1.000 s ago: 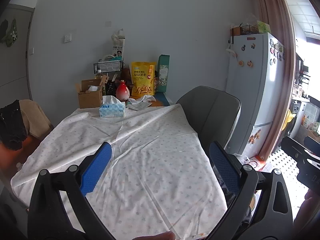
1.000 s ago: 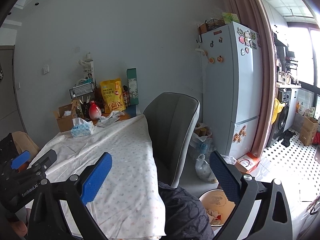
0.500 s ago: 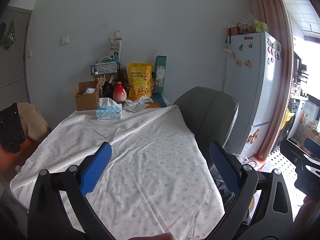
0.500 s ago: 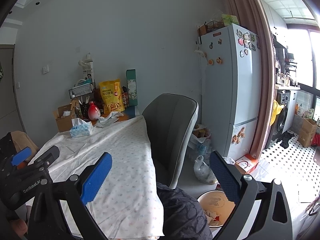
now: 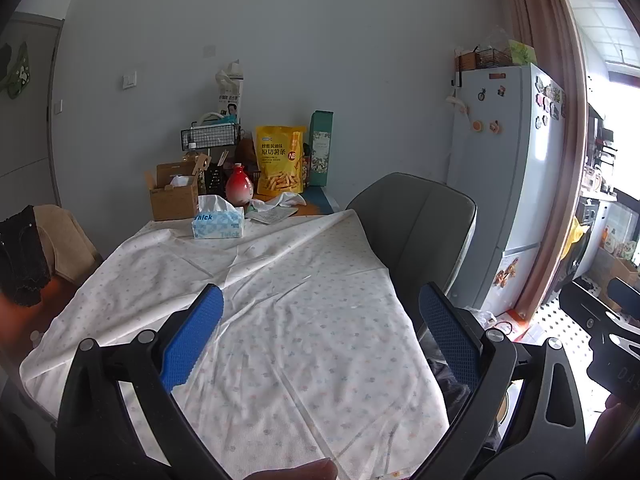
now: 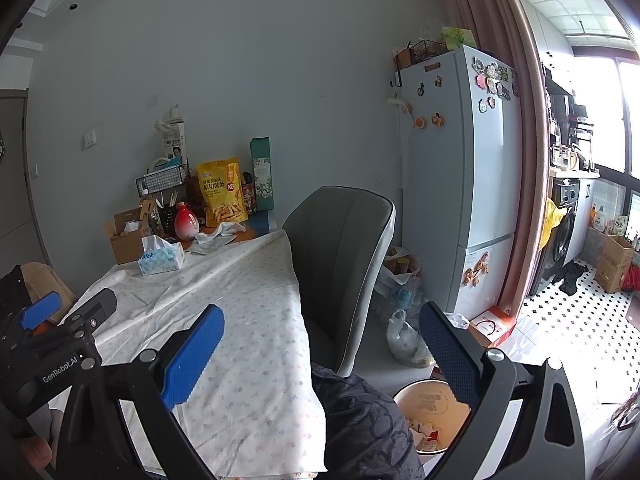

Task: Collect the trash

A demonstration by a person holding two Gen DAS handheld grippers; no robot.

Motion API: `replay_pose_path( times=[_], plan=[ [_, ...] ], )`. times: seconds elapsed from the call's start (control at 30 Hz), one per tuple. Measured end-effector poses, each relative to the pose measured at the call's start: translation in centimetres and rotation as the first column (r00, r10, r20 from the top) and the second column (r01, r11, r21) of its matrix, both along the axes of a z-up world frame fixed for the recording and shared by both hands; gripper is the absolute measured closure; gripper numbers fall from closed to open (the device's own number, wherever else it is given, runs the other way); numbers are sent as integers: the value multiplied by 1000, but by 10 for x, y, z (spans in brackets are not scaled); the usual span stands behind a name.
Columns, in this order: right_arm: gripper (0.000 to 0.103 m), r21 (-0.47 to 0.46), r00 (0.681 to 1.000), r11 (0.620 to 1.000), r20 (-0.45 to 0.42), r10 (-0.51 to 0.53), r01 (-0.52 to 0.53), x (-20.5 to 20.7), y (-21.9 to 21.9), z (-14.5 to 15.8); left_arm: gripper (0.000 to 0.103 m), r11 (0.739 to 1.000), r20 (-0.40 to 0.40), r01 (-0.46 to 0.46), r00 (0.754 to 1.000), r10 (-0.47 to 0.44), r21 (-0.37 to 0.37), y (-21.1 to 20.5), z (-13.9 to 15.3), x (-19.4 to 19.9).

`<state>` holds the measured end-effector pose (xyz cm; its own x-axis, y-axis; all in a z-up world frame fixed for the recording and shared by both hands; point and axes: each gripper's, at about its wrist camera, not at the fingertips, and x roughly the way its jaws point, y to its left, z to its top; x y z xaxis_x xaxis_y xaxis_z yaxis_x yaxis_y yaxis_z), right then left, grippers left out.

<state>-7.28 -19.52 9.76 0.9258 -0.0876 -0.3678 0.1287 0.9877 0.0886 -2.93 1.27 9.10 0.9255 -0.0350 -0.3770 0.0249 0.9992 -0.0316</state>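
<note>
My left gripper (image 5: 320, 340) is open and empty above the near part of a table with a white patterned cloth (image 5: 280, 320). My right gripper (image 6: 320, 344) is open and empty over the table's right edge. A round bin (image 6: 424, 416) with scraps of trash in it stands on the floor at the lower right of the right wrist view. Crumpled white paper (image 5: 286, 200) and a flat wrapper (image 5: 272, 216) lie at the far end of the table. The left gripper also shows at the left edge of the right wrist view (image 6: 44, 320).
A tissue box (image 5: 218, 226), cardboard box (image 5: 174, 196), red vase (image 5: 239, 190), yellow snack bag (image 5: 280, 164) and wire basket (image 5: 208, 138) crowd the table's far end. A grey chair (image 6: 340, 272) stands at the right. A fridge (image 6: 460, 184) and plastic bags (image 6: 404, 336) are beyond.
Both grippers have drifted slightly back and up, so the table looks a little farther. Both stay open and empty.
</note>
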Motion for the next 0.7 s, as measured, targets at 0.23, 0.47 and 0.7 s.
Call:
replay_pose_path(
  times=[0.23, 0.47, 0.7],
  plan=[
    [7, 1, 1000, 1000, -1, -1, 1, 0, -1, 0, 6, 1000, 1, 2, 1000, -2, 0, 0, 0, 1],
    [7, 1, 1000, 1000, -1, -2, 2, 0, -1, 0, 6, 1000, 4, 4, 1000, -4, 1, 0, 0, 1],
    [7, 1, 1000, 1000, -2, -1, 1, 1, -2, 0, 6, 1000, 2, 0, 1000, 0, 2, -1, 1, 1]
  ],
)
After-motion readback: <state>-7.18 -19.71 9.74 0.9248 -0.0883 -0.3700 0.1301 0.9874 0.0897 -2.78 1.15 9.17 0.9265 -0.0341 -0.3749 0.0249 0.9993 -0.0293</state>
